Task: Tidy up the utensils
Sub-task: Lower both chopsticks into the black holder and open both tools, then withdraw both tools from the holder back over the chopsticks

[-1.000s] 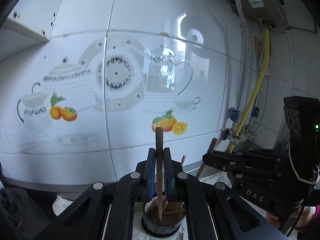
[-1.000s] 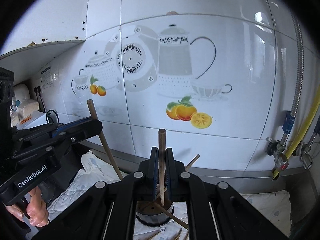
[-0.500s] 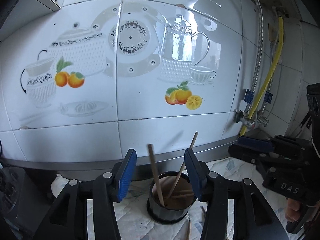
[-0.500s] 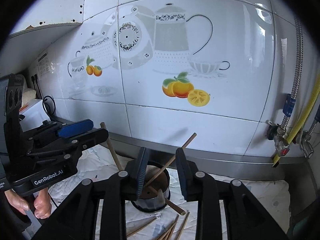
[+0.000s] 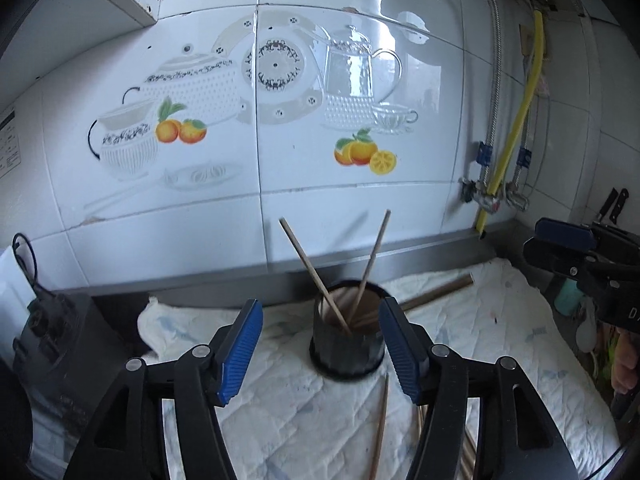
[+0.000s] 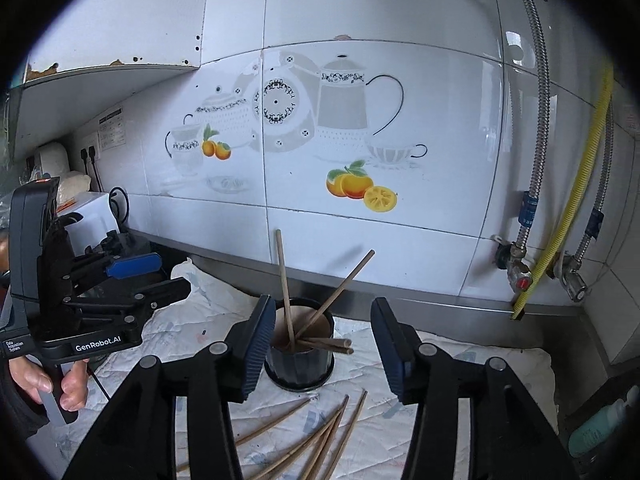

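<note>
While two chopsticks lean inside the cup, left gripper and right gripper, jaws just spread, grip nothing, flanking the cup.

Home kitchen: glossy white wall tiles printed with teapots and oranges back a counter; a yellow gas hose and valves occupy the right of the frame.

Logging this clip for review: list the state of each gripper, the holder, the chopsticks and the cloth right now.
Left gripper: open, jaws just been opening, nothing gripped.
Right gripper: open, jaws just been opening, nothing gripped.
Black holder: upright on the cloth.
Chopsticks in holder: leaning, tips apart.
Loose chopsticks: lying flat.
White cloth: spread, wrinkled.
</note>
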`<state>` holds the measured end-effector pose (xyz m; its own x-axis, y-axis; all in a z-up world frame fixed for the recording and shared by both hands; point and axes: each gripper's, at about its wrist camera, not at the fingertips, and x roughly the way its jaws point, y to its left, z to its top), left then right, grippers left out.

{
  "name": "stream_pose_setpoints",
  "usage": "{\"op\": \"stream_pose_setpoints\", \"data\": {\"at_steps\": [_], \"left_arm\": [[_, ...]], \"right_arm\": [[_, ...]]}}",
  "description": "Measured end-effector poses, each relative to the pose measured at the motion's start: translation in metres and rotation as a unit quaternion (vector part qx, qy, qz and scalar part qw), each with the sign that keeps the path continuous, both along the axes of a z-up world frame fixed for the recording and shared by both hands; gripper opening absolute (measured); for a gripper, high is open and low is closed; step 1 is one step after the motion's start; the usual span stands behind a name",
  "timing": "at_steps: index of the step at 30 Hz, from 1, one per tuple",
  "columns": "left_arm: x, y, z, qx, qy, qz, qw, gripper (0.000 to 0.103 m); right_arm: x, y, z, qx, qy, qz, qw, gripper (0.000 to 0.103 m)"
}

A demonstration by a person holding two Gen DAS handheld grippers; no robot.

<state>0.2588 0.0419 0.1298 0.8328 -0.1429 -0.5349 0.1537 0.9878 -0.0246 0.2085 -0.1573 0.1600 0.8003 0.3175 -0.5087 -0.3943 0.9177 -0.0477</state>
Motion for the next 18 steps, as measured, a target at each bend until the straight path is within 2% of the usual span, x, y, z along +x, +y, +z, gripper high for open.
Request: {"op": "stream_pose_setpoints", "data": {"at_steps": [5,11,18], "left_arm": [[-0.039,0.000,-0.016,0.009,0.008,0.000,0.9999,0.069],[-0.074,-0.007,-0.043,0.042,0.041,-0.012,0.9982,0.069],[-0.106,-0.010,-0.066,0.047,0.068,-0.030,0.9961,0.069]], "right_arm": [[-0.029,-0.007,-0.015,0.002,0.009,0.002,1.000,0.058],[-0.057,-0.014,-0.048,0.001,0.040,-0.007,0.999,0.058],[-0.085,-0.020,-0.084,-0.003,0.065,-0.016,0.998,0.058]]}}
